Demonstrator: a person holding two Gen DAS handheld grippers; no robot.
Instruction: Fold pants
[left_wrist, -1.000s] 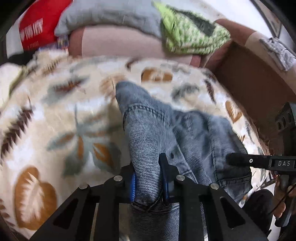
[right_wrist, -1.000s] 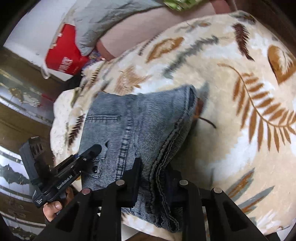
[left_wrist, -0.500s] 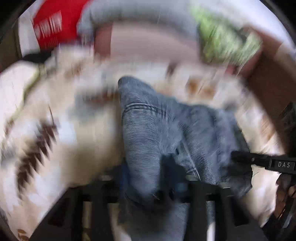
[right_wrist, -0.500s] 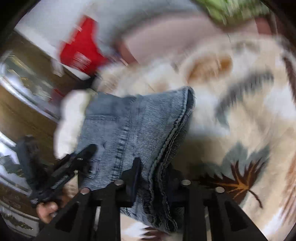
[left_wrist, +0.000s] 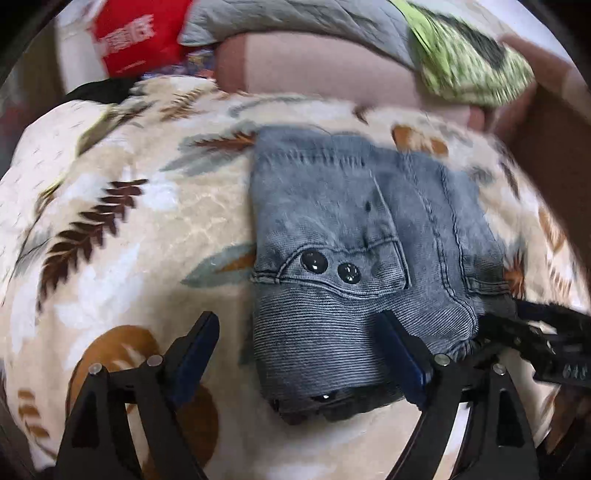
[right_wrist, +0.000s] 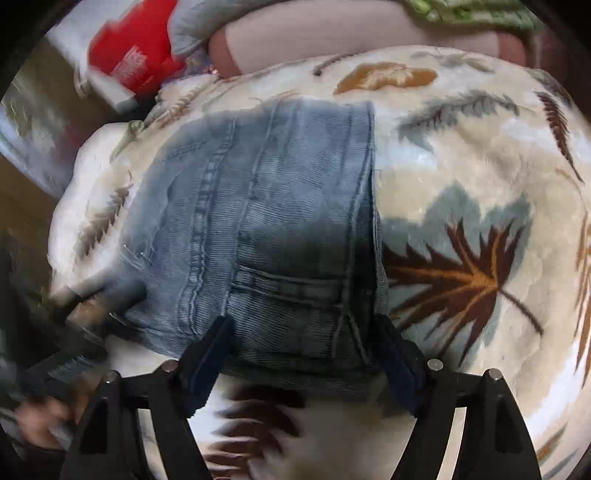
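The blue-grey denim pants (left_wrist: 354, 258) lie folded into a compact rectangle on the leaf-print blanket (left_wrist: 110, 240); a pocket with two dark buttons faces up. My left gripper (left_wrist: 295, 347) is open and empty, its jaws spread wide over the near edge of the fold. In the right wrist view the pants (right_wrist: 266, 229) lie flat, and my right gripper (right_wrist: 306, 354) is open and empty, jaws straddling the near edge. The right gripper also shows at the right edge of the left wrist view (left_wrist: 535, 343). The left gripper shows blurred at the lower left of the right wrist view (right_wrist: 74, 332).
A pink cushion (left_wrist: 314, 70), a grey quilted cloth (left_wrist: 295, 18) and a green patterned cloth (left_wrist: 469, 66) lie behind the blanket. A red bag (left_wrist: 129, 40) stands at the back left. A brown sofa arm (left_wrist: 554, 147) borders the right side.
Both grippers have let go of the denim and opened wide. The pants now lie flat on the blanket as a folded rectangle, and both grippers have drawn back toward the near edge.
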